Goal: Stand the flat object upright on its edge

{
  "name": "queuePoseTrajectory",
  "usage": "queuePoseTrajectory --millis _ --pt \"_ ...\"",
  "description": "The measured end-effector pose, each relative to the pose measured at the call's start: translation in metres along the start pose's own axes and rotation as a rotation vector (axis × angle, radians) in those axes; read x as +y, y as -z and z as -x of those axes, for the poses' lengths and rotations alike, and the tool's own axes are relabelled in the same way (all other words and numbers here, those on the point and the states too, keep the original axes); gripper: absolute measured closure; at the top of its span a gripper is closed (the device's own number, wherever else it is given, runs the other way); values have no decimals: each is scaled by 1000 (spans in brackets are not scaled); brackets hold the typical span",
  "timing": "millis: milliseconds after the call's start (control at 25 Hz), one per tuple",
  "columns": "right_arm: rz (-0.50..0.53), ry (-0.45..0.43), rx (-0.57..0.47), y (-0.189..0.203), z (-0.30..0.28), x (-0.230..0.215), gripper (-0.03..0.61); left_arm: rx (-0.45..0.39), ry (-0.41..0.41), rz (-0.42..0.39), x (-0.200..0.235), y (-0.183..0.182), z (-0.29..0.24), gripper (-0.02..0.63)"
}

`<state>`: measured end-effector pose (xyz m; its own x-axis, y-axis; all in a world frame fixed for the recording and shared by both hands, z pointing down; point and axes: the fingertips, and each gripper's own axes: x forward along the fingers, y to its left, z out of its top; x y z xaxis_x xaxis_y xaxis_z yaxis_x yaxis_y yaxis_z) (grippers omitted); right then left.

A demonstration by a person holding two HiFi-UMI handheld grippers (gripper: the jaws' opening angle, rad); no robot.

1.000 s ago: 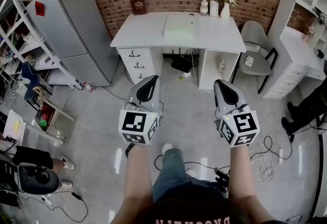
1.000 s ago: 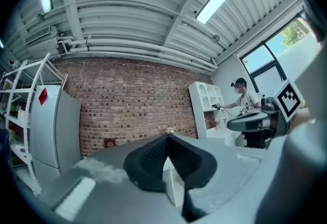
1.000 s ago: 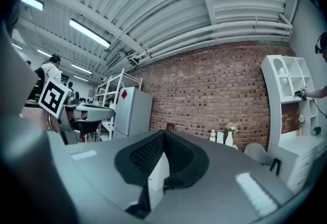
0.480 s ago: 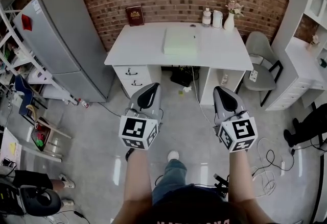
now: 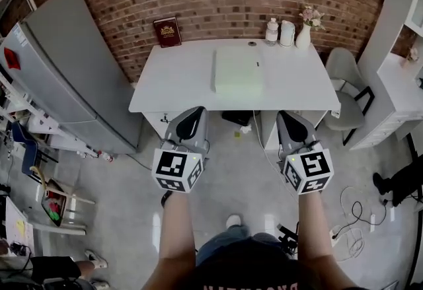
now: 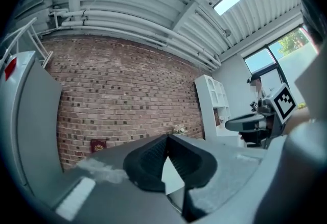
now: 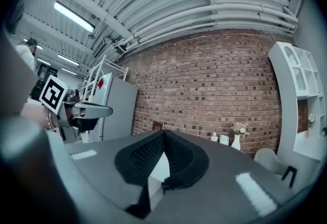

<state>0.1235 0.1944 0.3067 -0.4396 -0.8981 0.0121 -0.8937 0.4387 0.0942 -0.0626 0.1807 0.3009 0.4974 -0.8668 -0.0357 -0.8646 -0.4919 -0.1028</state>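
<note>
Head view: pale-green flat box [image 5: 238, 71] lies flat at the middle of the white desk [image 5: 172, 87], well apart from both grippers. The left gripper [image 5: 192, 120] and right gripper [image 5: 291, 125] hang just off the desk's front edge, jaws fully closed and holding nothing. Box looks thin, stiff and light with a smooth, probably slippery top, so I'd pinch a long side edge and tip it up; at the desk's back right, a vase [image 5: 304, 36] holds flowers, while the contents of the white bottle [image 5: 271, 31] and white jug [image 5: 287, 32] can't be seen.
</note>
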Motion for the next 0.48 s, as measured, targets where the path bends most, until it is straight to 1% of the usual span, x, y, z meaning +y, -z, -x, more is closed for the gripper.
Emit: queuePoseTrajectory --millis 120,280,480 --pt "-1 22 19 2 -29 -10 580 -3 -5 32 26 4 -24 617" --pt "-21 40 34 5 -59 -25 580 -14 4 75 46 9 -51 617" --pt "-47 34 40 15 -94 -45 580 16 -8 79 65 25 -86 617"
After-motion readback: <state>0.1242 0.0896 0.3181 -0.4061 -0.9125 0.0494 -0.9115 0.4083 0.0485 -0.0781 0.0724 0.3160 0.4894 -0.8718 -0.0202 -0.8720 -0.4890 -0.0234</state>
